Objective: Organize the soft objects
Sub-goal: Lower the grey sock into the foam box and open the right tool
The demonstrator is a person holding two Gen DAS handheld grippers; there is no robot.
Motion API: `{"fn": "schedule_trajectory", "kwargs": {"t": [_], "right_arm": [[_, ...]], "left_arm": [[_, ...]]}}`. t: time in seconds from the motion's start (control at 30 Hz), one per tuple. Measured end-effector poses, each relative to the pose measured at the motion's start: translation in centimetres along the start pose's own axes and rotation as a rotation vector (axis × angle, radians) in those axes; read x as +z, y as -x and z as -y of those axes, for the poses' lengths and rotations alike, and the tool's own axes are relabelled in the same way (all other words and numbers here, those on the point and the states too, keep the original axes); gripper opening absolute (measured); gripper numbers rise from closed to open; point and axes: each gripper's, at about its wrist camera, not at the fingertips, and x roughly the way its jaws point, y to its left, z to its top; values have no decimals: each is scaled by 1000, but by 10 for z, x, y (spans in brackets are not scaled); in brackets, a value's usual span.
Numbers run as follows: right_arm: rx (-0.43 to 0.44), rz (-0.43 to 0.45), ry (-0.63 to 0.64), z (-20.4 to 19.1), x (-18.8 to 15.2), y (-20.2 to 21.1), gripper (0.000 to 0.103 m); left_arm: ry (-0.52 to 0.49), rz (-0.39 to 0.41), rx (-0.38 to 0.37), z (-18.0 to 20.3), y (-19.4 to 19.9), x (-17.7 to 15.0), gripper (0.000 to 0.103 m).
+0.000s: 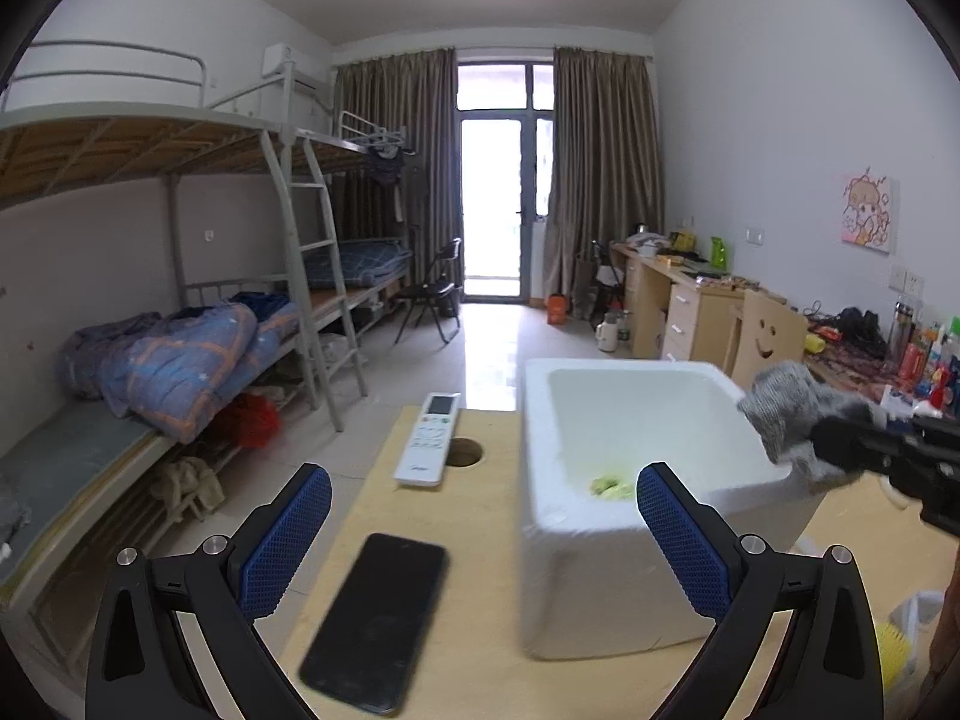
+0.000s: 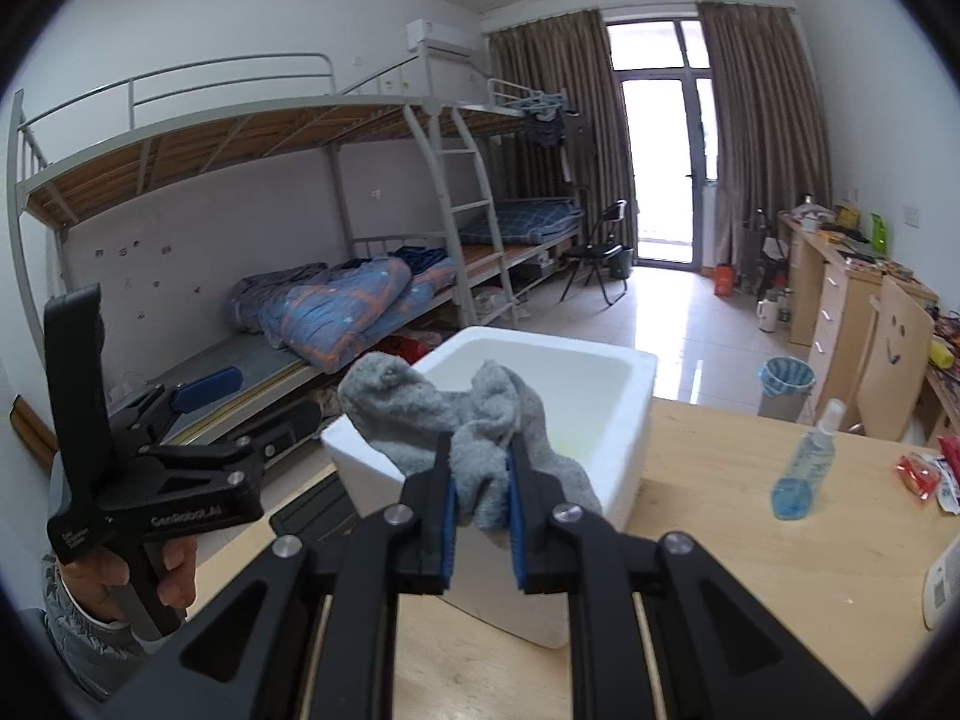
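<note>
The right gripper (image 2: 480, 516) is clamped on a grey sock (image 2: 474, 420) (bunched, knitted), holding it up over the near rim of the white foam box (image 2: 624, 456) that sits on the wooden tabletop (image 2: 720, 570). The left gripper (image 1: 483, 534) hangs with its blue pads wide apart, holding nothing. Toward the tabletop's left edge lie a black phone (image 1: 375, 618) and a white remote (image 1: 429, 438); a blue spray bottle (image 2: 807, 462) stands toward the right edge.

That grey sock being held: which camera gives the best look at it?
The right wrist view: the grey sock fills the centre, pinched by the right gripper over the white box. The left wrist view shows it only at the right edge.
</note>
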Motion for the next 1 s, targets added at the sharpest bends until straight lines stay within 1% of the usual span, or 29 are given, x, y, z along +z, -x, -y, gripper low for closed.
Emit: {"fn": "schedule_trajectory", "kwargs": {"t": [0.07,0.27,0.57,0.67,0.93,1.0], "right_arm": [[9,-2,1,-4,0,-4,17],[24,-19,7,-15,3,-19,17],[-26,-9,23,-15,20,-29,17],[-51,-30,15,-9,26,-39,17],[-87,-79,5,1,26,-62,18],[-98,-88,-8,4,27,-64,19]], "left_arm": [[3,6,18,-5,3,-2,102],[20,-1,21,-13,9,-6,102],[29,-3,4,-14,11,-9,102],[26,-5,3,-14,11,-10,102],[32,-14,15,-17,10,-11,102],[36,-17,18,-17,9,-11,102]]}}
